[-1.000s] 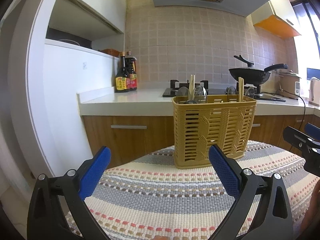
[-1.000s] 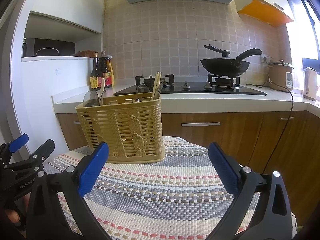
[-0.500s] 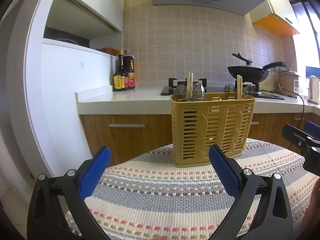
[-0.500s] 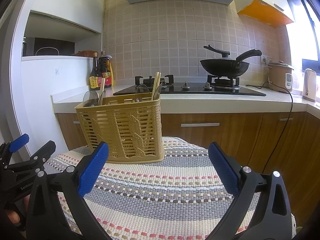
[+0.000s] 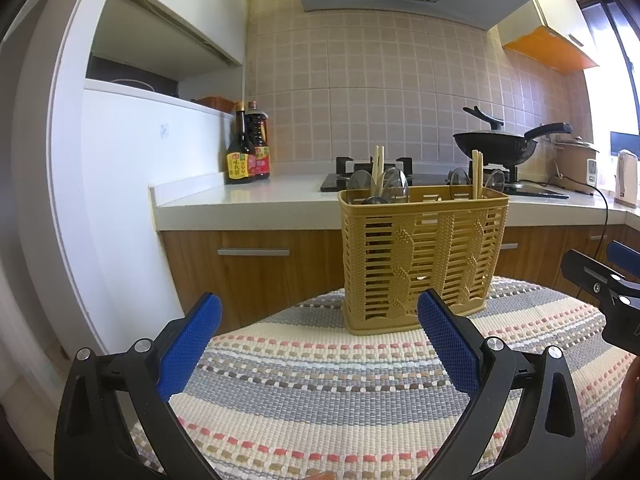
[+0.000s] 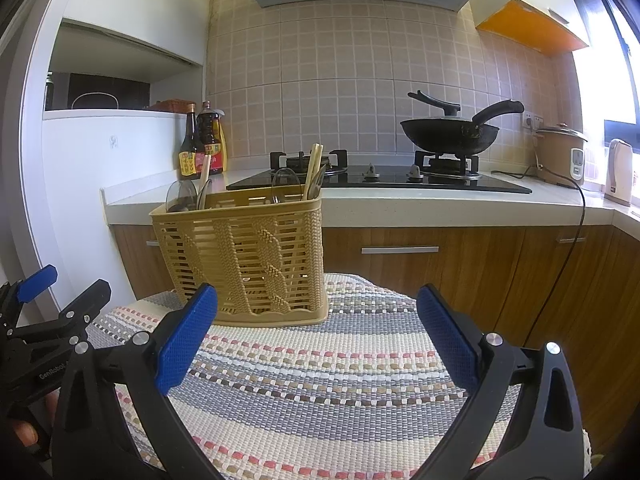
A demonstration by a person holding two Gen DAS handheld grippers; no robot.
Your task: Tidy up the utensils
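A tan slotted utensil basket (image 5: 420, 256) stands upright on a striped woven mat (image 5: 320, 392); it also shows in the right wrist view (image 6: 248, 256). It holds metal spoons (image 5: 394, 186) and wooden chopsticks (image 5: 378, 164) in its left part, more chopsticks (image 5: 476, 172) in its right part. My left gripper (image 5: 320, 344) is open and empty, short of the basket. My right gripper (image 6: 316, 340) is open and empty, to the basket's right. Each gripper shows at the edge of the other's view.
Behind the mat (image 6: 320, 380) runs a white counter (image 5: 248, 200) over wooden drawers. On it are two sauce bottles (image 5: 248, 152), a gas hob with a black wok (image 6: 448, 132), a rice cooker (image 6: 560, 152) and a kettle (image 6: 618, 172). A white cabinet (image 5: 120, 200) stands at the left.
In the left wrist view the basket has drifted slightly left and down. Both grippers stay open and empty. The right wrist view barely changes.
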